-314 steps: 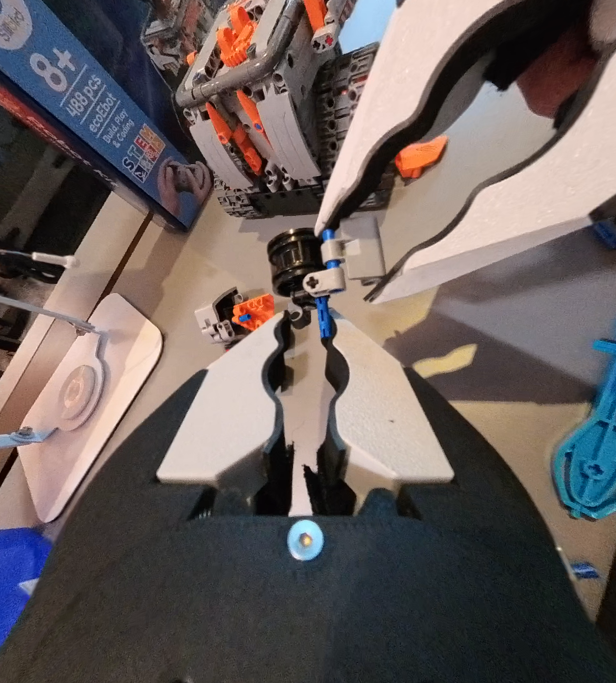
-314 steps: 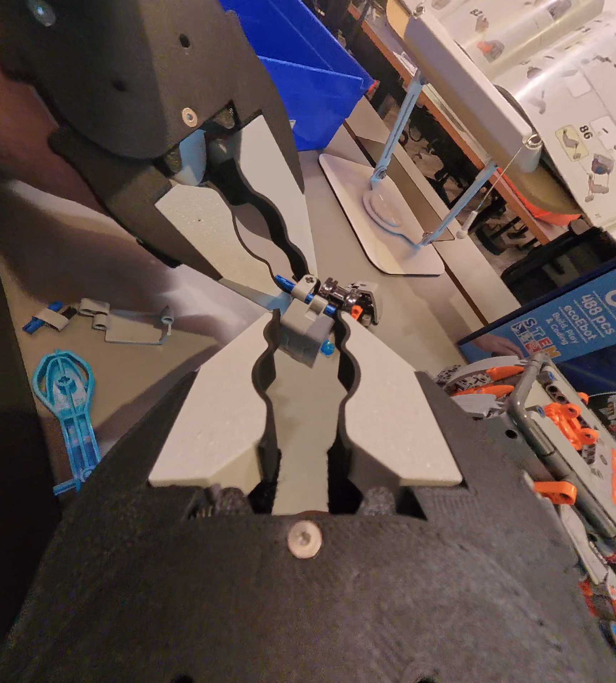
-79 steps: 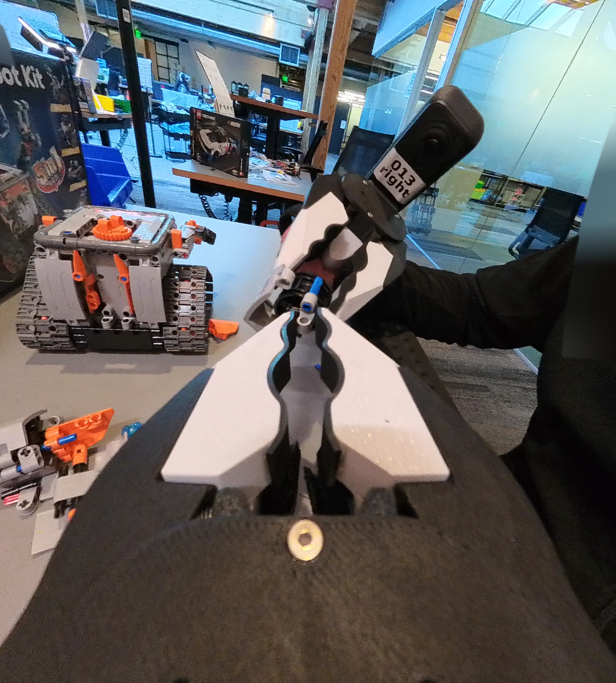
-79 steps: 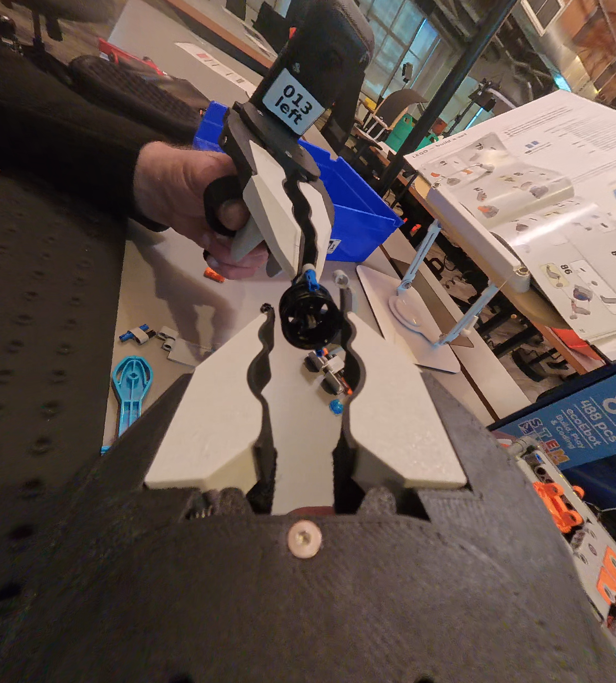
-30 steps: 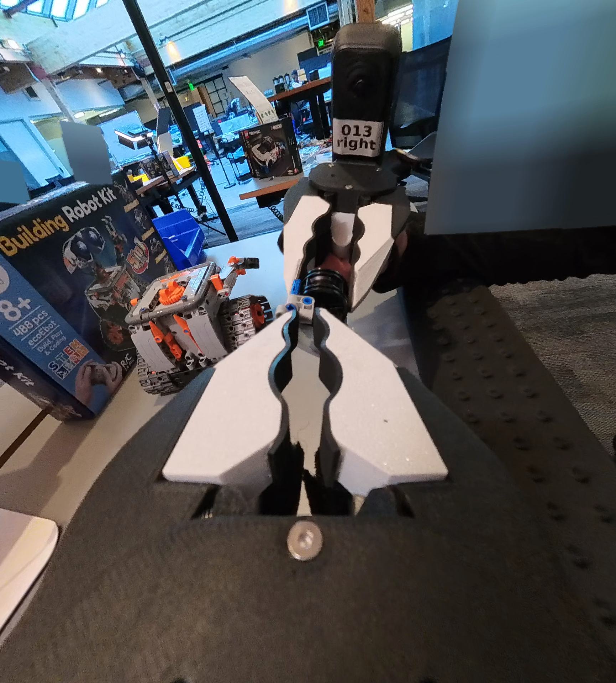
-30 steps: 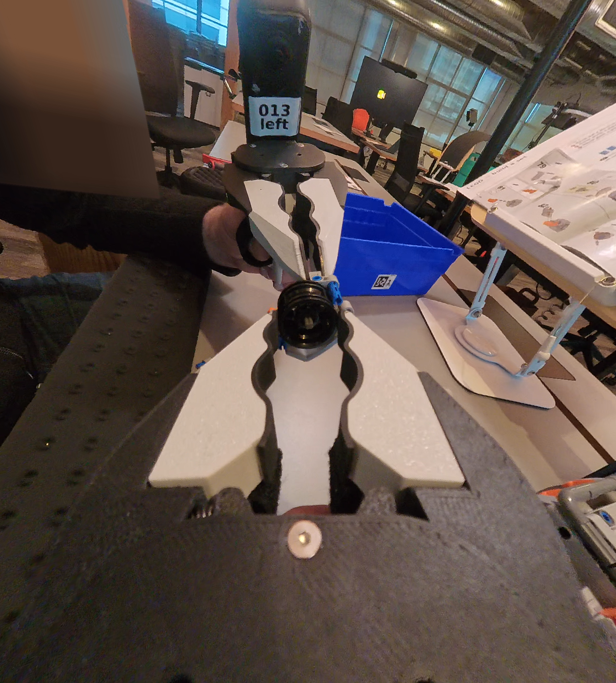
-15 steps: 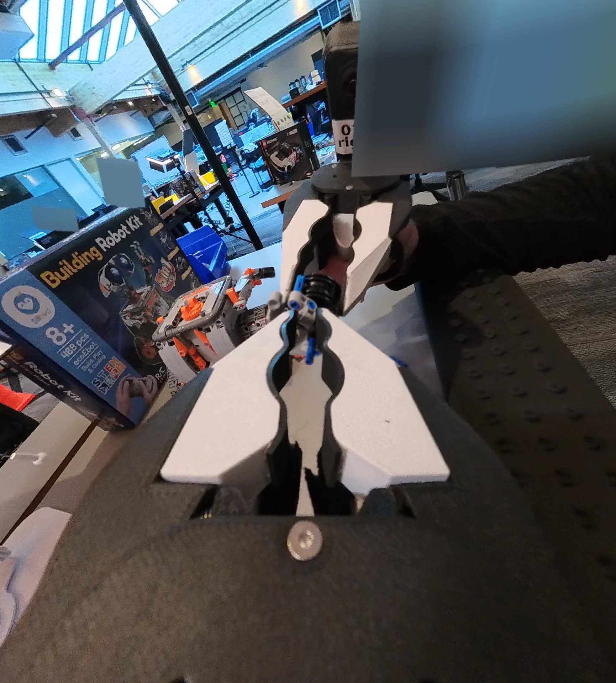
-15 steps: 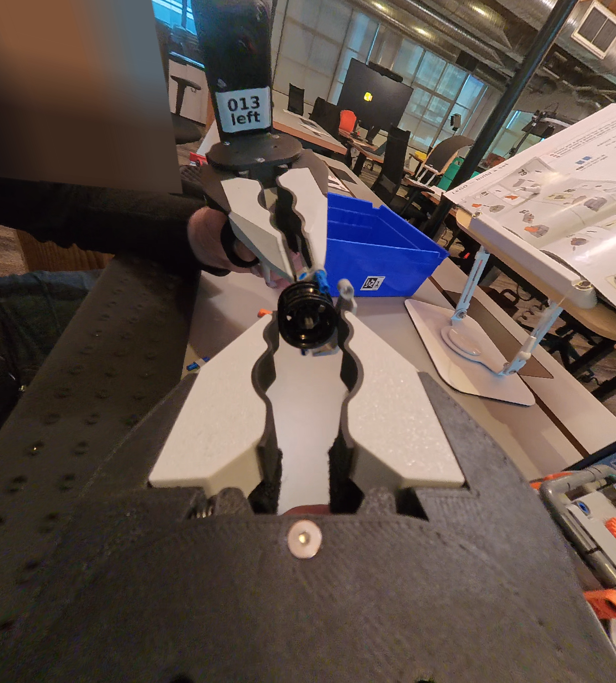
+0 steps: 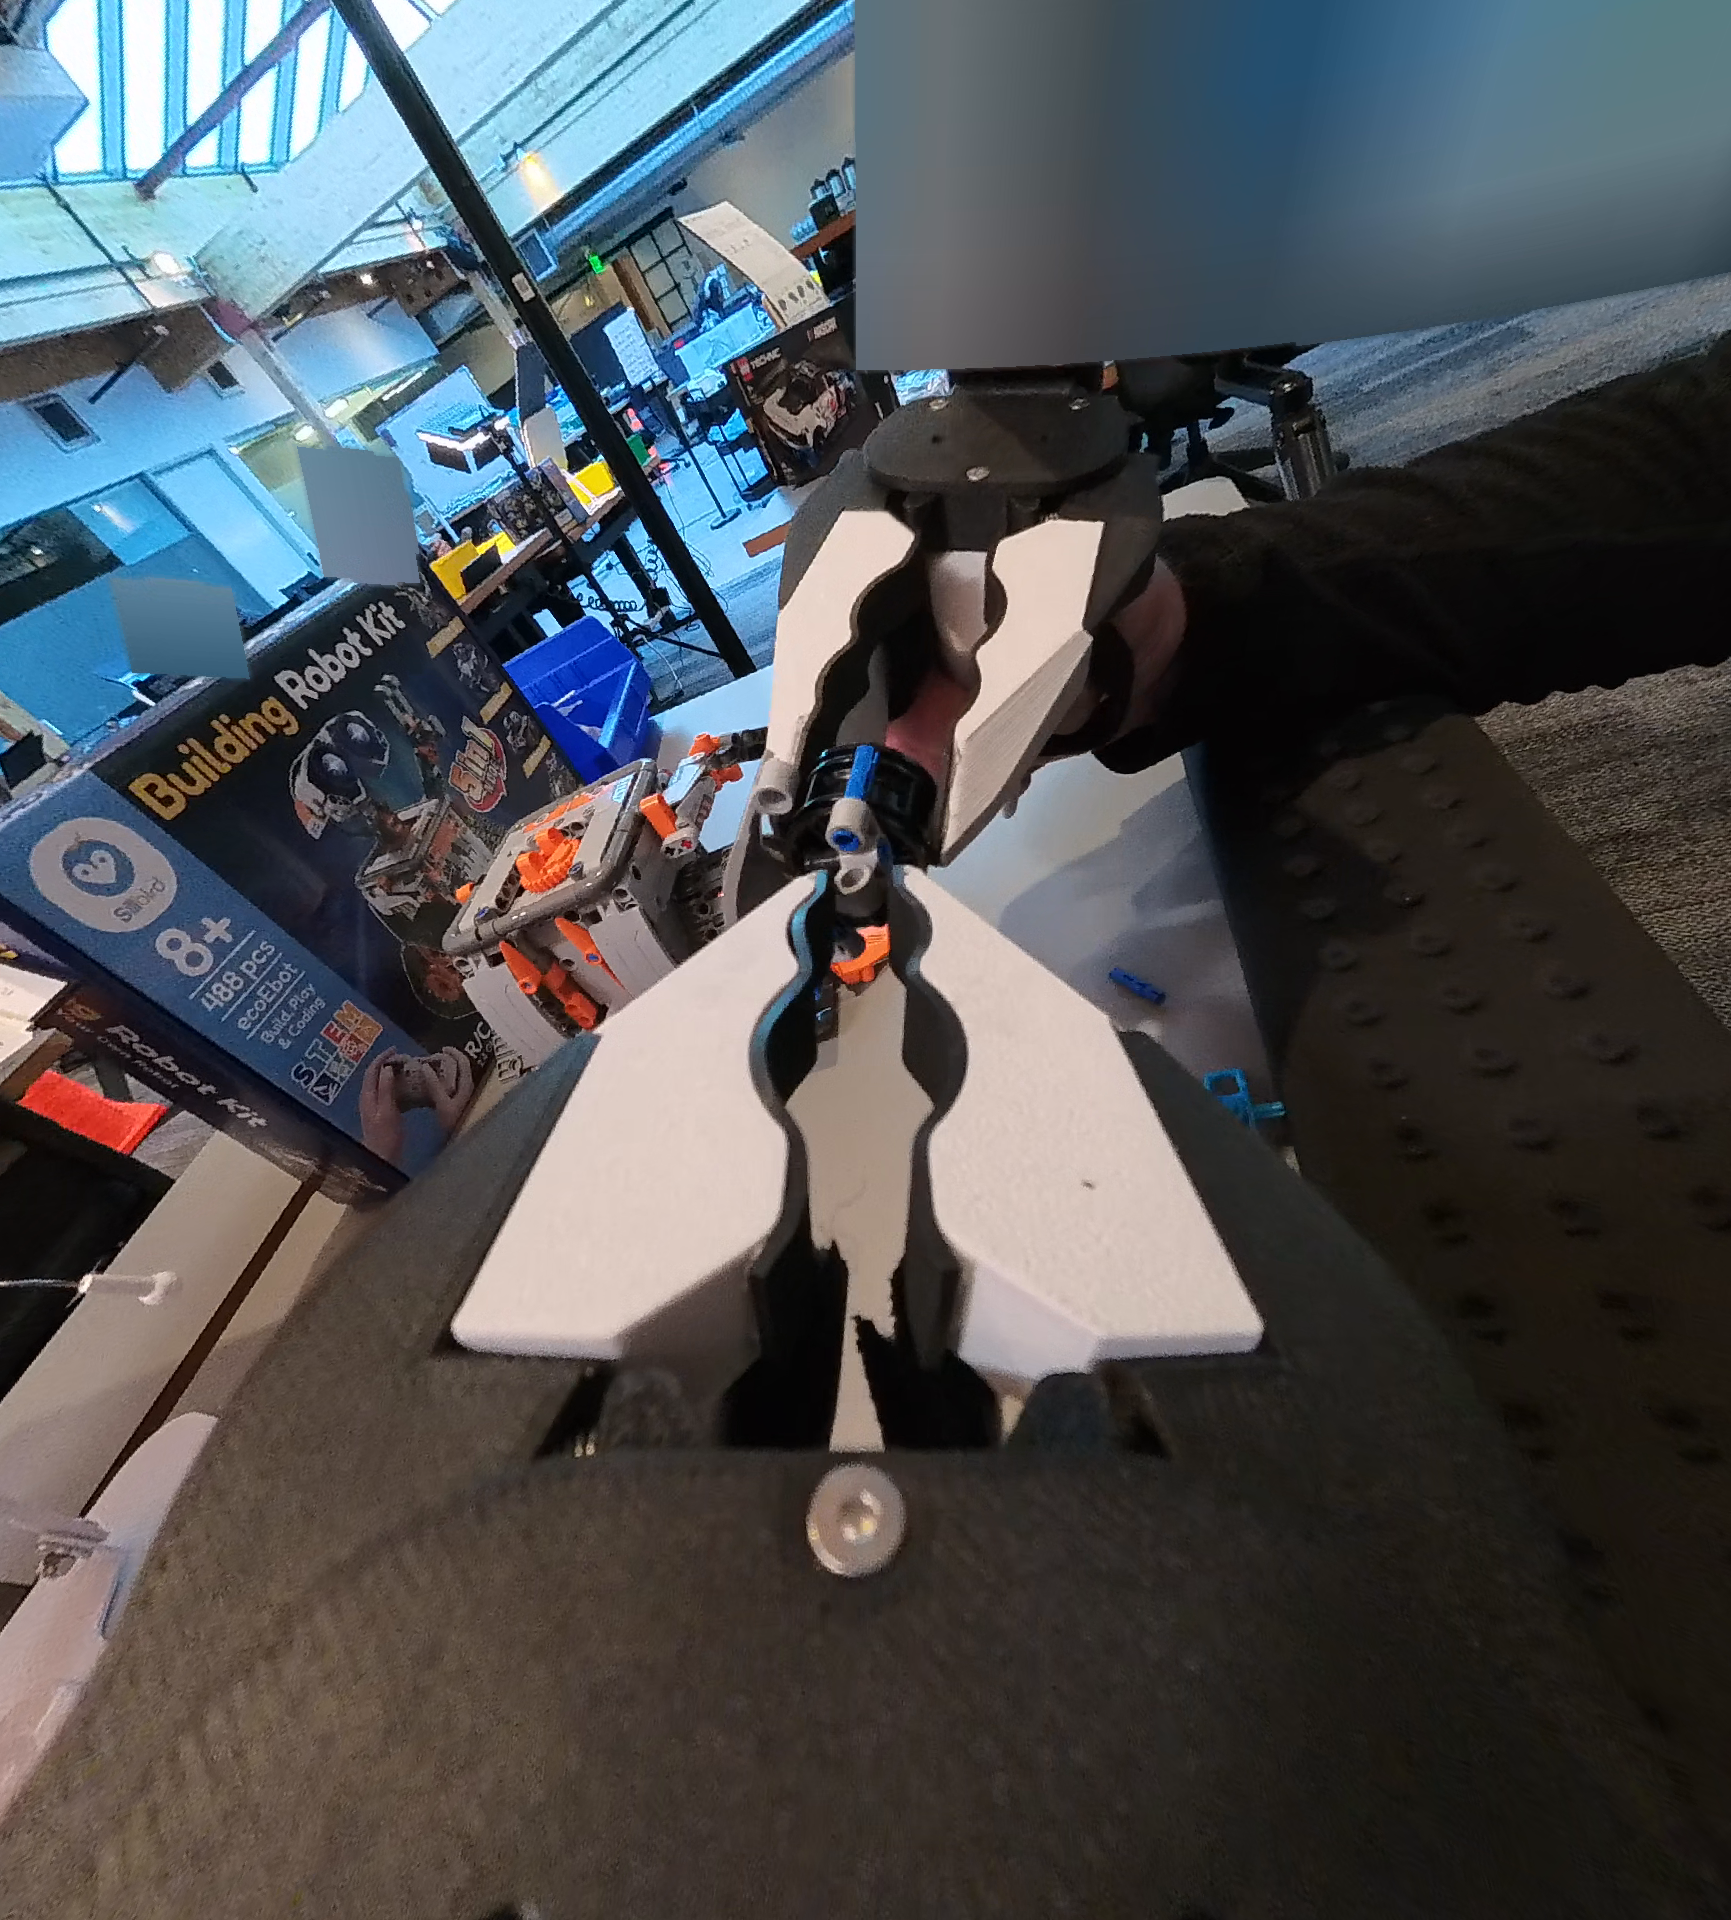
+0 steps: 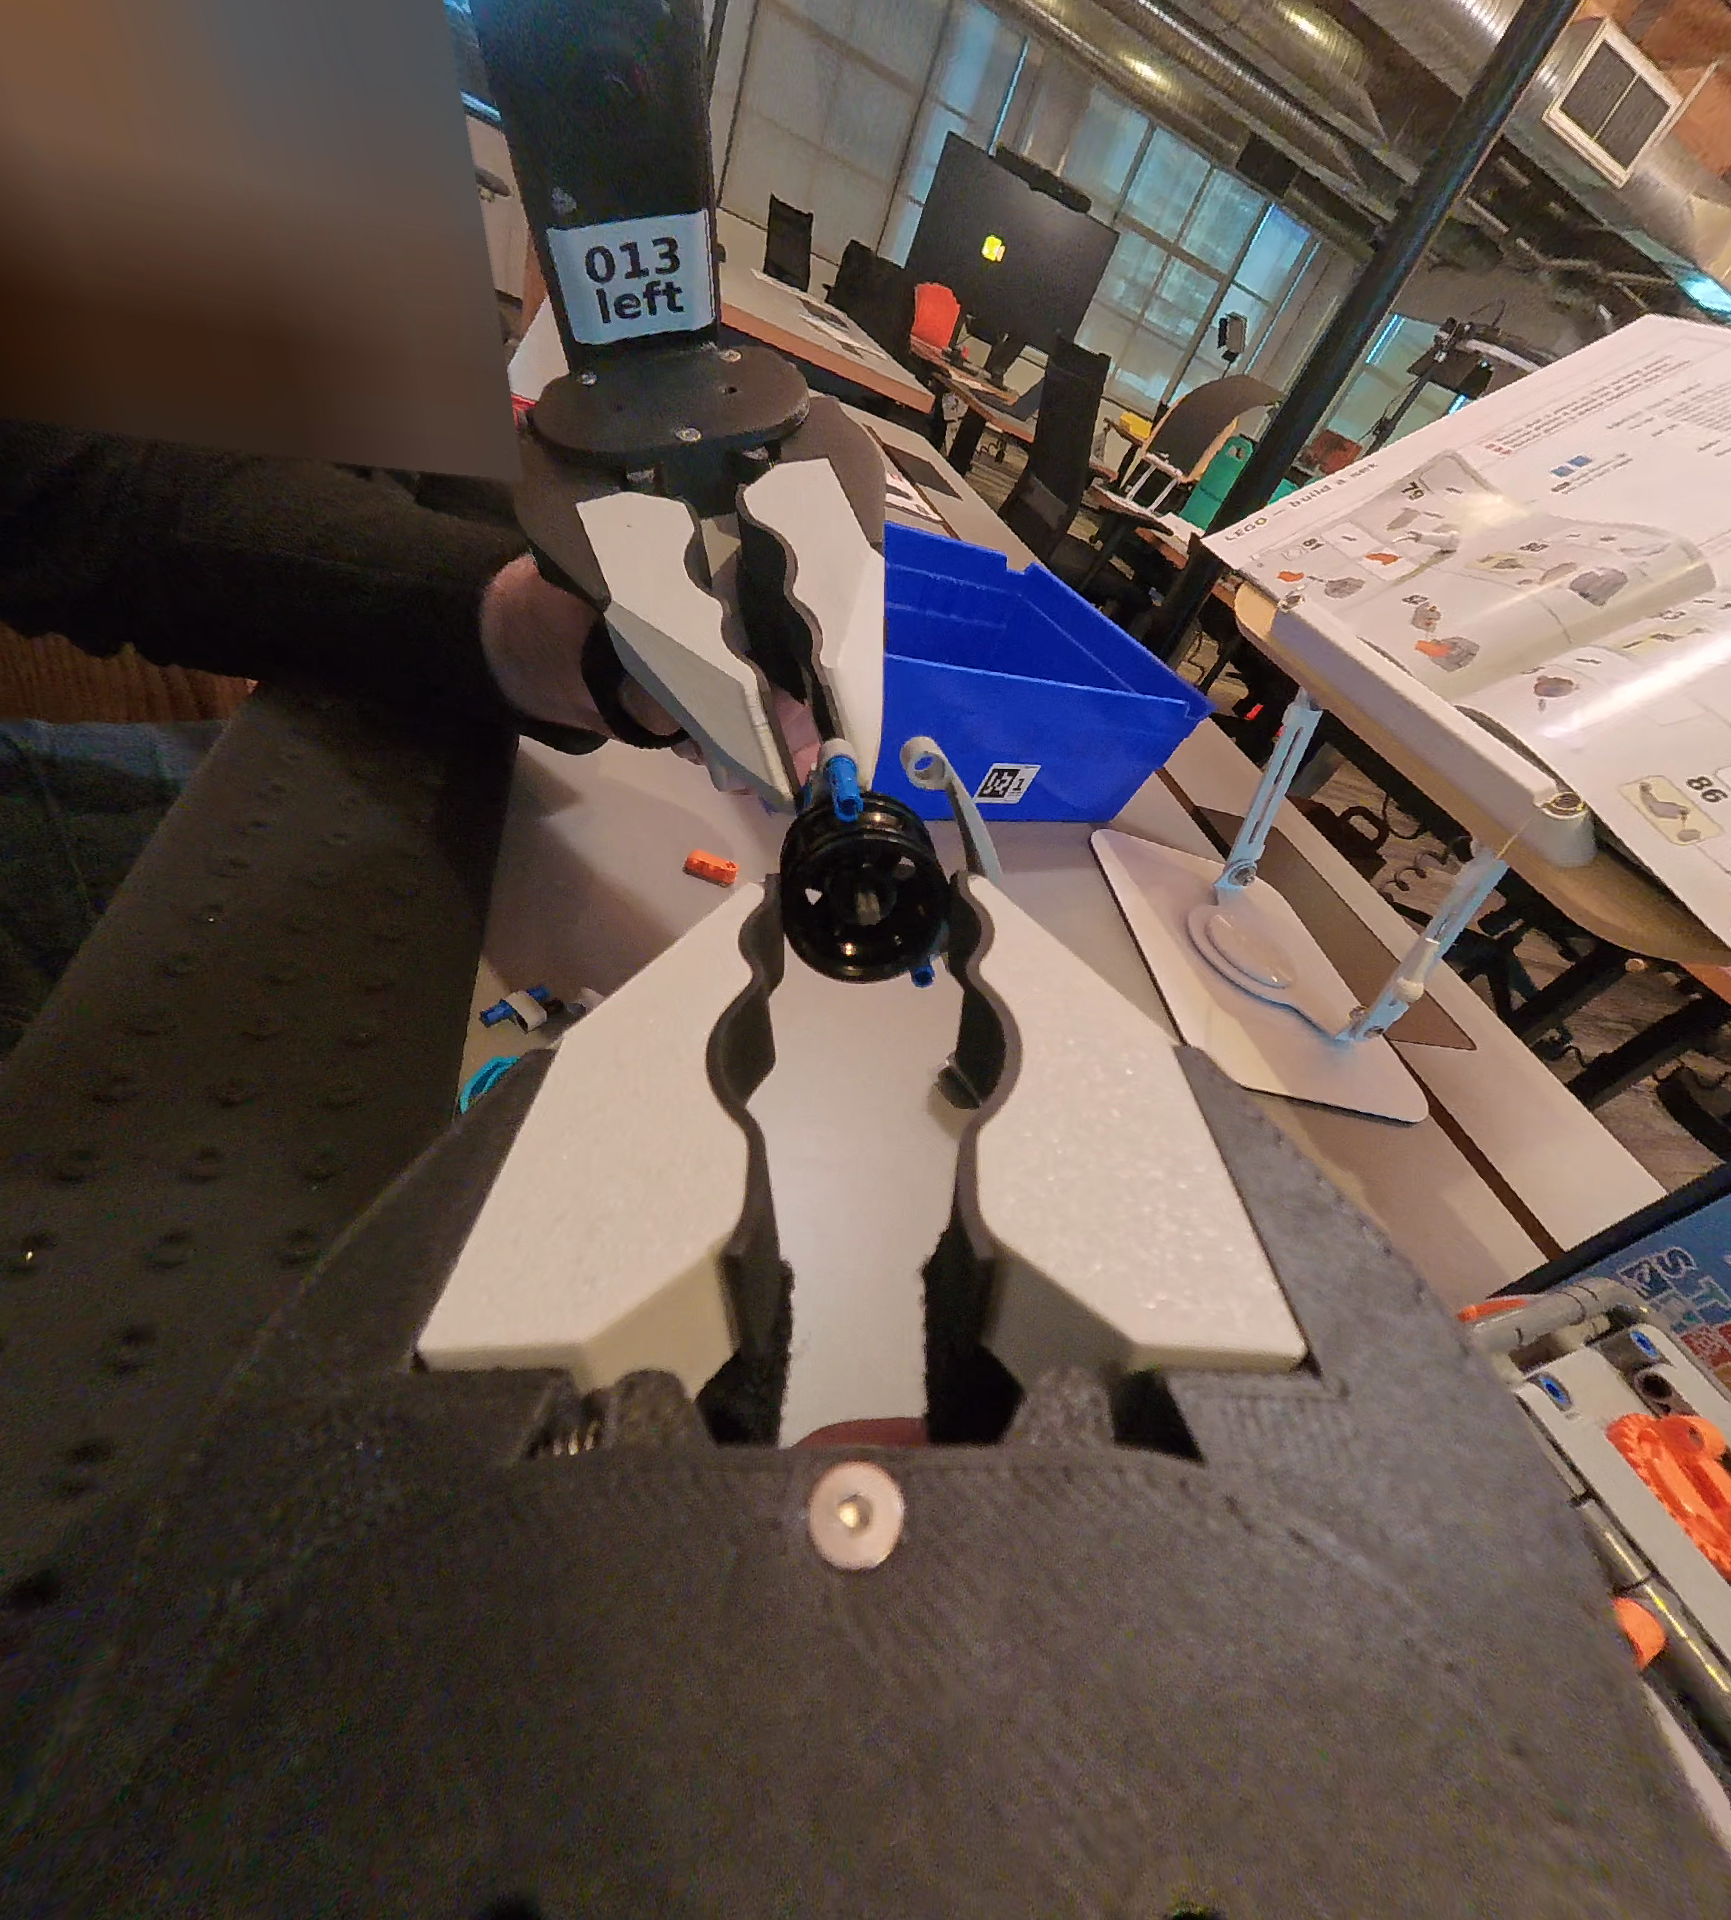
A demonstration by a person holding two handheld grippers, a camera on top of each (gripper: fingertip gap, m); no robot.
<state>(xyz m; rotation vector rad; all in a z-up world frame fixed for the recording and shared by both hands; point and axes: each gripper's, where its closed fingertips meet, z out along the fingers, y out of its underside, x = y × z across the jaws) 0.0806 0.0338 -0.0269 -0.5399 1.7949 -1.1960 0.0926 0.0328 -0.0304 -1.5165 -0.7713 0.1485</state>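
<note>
My right gripper (image 10: 866,888) is shut on a black wheel (image 10: 861,914) that carries a grey curved arm (image 10: 949,795) and small blue pins. My left gripper (image 9: 856,883) faces it tip to tip and is shut on a small grey connector with a blue pin (image 9: 853,805) at the wheel's rim. In the left wrist view the right gripper (image 9: 856,842) holds the wheel (image 9: 882,795) just beyond my fingertips. In the right wrist view the left gripper (image 10: 825,784) pinches the blue pin (image 10: 838,777) on top of the wheel. Both are held above the table.
A tracked robot model (image 9: 570,914) and a blue kit box (image 9: 248,935) stand on the table. A blue bin (image 10: 1006,707), a booklet on a white stand (image 10: 1567,623), an orange piece (image 10: 710,868) and a teal tool (image 9: 1240,1091) lie about. A black studded mat (image 9: 1567,1039) borders the table. Only a small space, under 4 cm, lies between the two pairs of fingers. The tracked robot model (image 9: 570,914) sits 15 centimetres or so from the ends of my right fingers.
Both grippers stay shut and tip to tip. They have tilted and turned together over the last second, so the wheel's grey arm now points up and the background has shifted.
</note>
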